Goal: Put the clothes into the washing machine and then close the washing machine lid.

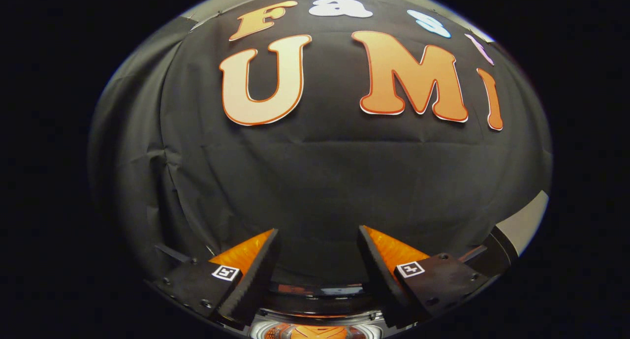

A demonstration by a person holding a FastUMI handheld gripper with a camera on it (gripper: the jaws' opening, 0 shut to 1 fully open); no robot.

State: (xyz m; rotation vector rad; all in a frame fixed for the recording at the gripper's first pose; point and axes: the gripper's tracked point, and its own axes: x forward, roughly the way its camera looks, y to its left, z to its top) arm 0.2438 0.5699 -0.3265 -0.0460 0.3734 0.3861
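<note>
My gripper [317, 230] is open, with a wide gap between its two fingers and nothing held in it. It points at the black cloth wall [325, 181] of the booth, which lies beyond the fingers. Low down between the finger bases I see a dark glossy curved edge [320, 291]. Under it is a pale round rim [263, 329] with something orange [315, 333] inside. I cannot tell whether that is the washing machine or part of the gripper.
A pale grey panel [526, 223] shows to the right of the right finger, next to a dark block [499, 253]. The cloth wall hangs in soft folds on the left side [162, 181].
</note>
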